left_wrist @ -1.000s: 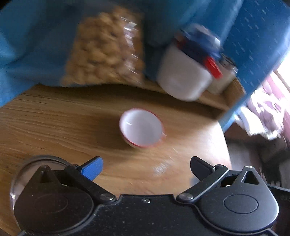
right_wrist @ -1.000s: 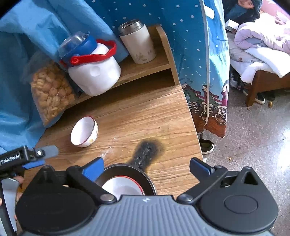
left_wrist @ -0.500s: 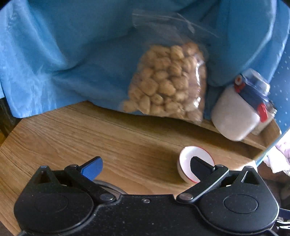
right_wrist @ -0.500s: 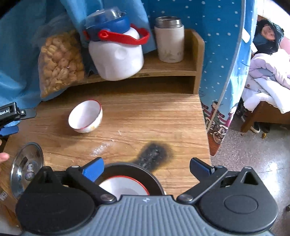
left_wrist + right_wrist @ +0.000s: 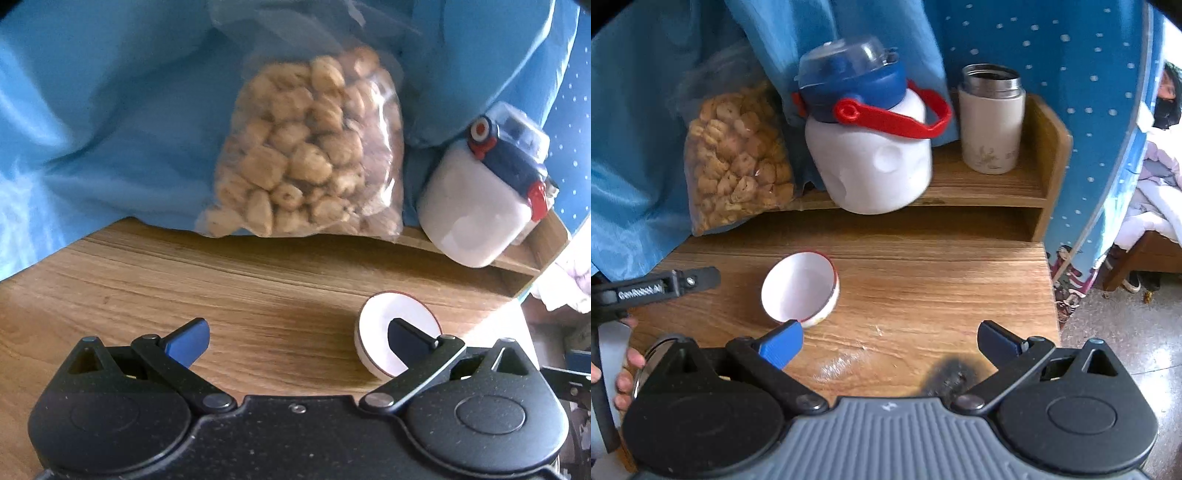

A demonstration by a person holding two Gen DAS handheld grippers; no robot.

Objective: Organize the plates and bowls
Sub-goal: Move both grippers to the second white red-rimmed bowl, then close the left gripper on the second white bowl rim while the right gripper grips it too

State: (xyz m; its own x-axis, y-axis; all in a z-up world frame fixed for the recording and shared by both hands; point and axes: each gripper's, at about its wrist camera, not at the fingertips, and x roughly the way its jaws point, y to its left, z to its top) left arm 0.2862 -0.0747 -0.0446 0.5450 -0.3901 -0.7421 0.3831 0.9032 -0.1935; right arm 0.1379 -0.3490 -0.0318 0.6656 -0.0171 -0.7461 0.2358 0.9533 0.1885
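bowl: white red-rimmed bowl tilted on bench, centre-left of right view.
jaws: left gripper and right gripper wide open, empty.
risk: rim pinch on tilted bowl could flip or skid it; left gripper crowds approach.

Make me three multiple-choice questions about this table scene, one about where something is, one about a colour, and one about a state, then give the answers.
1. Where does the white jug with the blue lid stand?
A. on the floor
B. on the raised wooden shelf
C. inside the bowl

2. What colour is the rim of the small white bowl?
A. red
B. green
C. black

3. How are the right tongs?
A. shut on the bowl
B. shut on nothing
C. open, holding nothing

Answers: 1 B, the jug sits on the shelf beside the steel-topped white flask. 2 A, a thin red line runs round the bowl's edge. 3 C, bare wooden tabletop shows between the spread fingers.
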